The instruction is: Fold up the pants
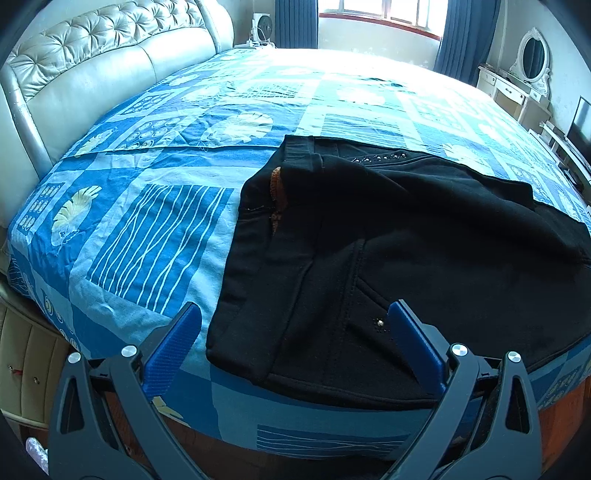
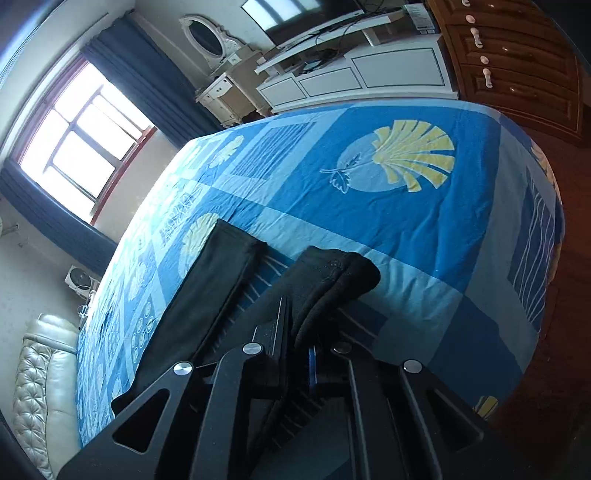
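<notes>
Black pants (image 1: 388,236) lie on the blue patterned bedsheet (image 1: 155,229), waist end near the bed's front edge, with small studs and an orange tag showing. My left gripper (image 1: 295,325) is open, its blue fingers (image 1: 177,339) straddling the waist corner of the pants just above the cloth. My right gripper (image 2: 299,332) is shut on a black pant leg end (image 2: 332,277) and holds it lifted above the bed. The other pant leg (image 2: 207,284) lies flat on the sheet to its left.
A padded headboard (image 1: 92,62) lines the bed's left side. A window with blue curtains (image 1: 388,14), a vanity with mirror (image 1: 524,70), a white TV stand (image 2: 354,70) and a wooden dresser (image 2: 517,66) surround the bed. The bed's front edge (image 1: 295,439) is close below the left gripper.
</notes>
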A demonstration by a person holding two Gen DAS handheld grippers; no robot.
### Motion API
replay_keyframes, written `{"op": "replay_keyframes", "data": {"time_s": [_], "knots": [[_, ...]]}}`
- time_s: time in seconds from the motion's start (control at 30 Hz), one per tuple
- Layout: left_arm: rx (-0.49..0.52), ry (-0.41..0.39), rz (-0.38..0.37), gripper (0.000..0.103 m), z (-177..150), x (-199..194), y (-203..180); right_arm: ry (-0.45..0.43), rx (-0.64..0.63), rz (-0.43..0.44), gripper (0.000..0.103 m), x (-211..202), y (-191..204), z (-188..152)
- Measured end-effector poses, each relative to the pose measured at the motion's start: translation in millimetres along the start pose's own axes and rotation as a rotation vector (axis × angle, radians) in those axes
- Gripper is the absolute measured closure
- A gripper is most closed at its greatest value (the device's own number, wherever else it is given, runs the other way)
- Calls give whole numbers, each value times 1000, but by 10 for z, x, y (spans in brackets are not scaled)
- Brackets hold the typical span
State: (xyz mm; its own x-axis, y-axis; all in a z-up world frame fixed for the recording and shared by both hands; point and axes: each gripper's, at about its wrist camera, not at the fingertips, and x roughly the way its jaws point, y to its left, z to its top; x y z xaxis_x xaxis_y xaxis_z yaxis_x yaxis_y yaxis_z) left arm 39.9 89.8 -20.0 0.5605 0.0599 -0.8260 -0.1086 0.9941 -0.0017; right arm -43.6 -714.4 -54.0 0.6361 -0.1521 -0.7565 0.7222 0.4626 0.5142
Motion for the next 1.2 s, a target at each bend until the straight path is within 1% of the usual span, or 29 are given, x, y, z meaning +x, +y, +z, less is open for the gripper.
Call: {"op": "replay_keyframes", "data": {"time_s": [0.07,0.1,0.13,0.17,0.2,0.27,0.37,0.43,0.5,0.57,0.63,0.73,0.83,0.87,0.93,1.0,1.03,1.07,1.1,1.13,1.2], "knots": [[-7,17,-15,2,90,114,98,-20,14,-54,72,1,-141,71],[-16,24,-29,2,144,169,155,-50,30,-79,53,-57,-203,87],[-28,28,-56,2,202,222,224,-91,51,-117,41,-117,-261,113],[-47,34,-96,2,271,279,298,-122,60,-151,41,-157,-290,147],[-70,42,-122,2,354,341,371,-133,50,-168,41,-174,-279,179],[-100,53,-146,2,554,463,489,-125,-26,-153,41,-156,-81,209],[-84,62,-204,2,947,653,602,-93,-235,-95,41,-43,519,138],[-73,75,-254,2,1215,816,662,-60,-362,-27,41,55,983,-26],[-71,100,-317,2,1456,1021,724,-5,-472,57,40,199,1439,-235],[-64,124,-353,2,1647,1239,756,59,-581,138,39,370,1881,-481],[-50,159,-367,2,1789,1473,762,141,-695,231,39,535,2295,-755],[-28,196,-367,2,1918,1763,747,255,-863,356,39,746,2838,-1148],[-10,213,-409,6,2002,1973,736,356,-1001,412,38,976,3267,-1467],[0,222,-420,11,2003,2018,710,378,-1039,415,37,1053,3383,-1561],[59,208,-421,14,2008,2029,622,416,-1096,420,37,1188,3564,-1722],[104,211,-482,27,2000,2002,537,458,-1142,425,37,1301,3718,-1856],[116,219,-510,29,1997,1989,498,470,-1171,423,37,1342,3794,-1928],[134,224,-543,35,1997,1981,453,484,-1201,424,37,1379,3865,-2002],[157,227,-554,37,1984,1973,412,500,-1228,420,36,1423,3925,-2065],[186,224,-533,39,1979,1984,369,511,-1256,413,35,1454,3965,-2114],[224,222,-482,56,1970,2021,333,520,-1316,396,35,1508,4039,-2209]]}}
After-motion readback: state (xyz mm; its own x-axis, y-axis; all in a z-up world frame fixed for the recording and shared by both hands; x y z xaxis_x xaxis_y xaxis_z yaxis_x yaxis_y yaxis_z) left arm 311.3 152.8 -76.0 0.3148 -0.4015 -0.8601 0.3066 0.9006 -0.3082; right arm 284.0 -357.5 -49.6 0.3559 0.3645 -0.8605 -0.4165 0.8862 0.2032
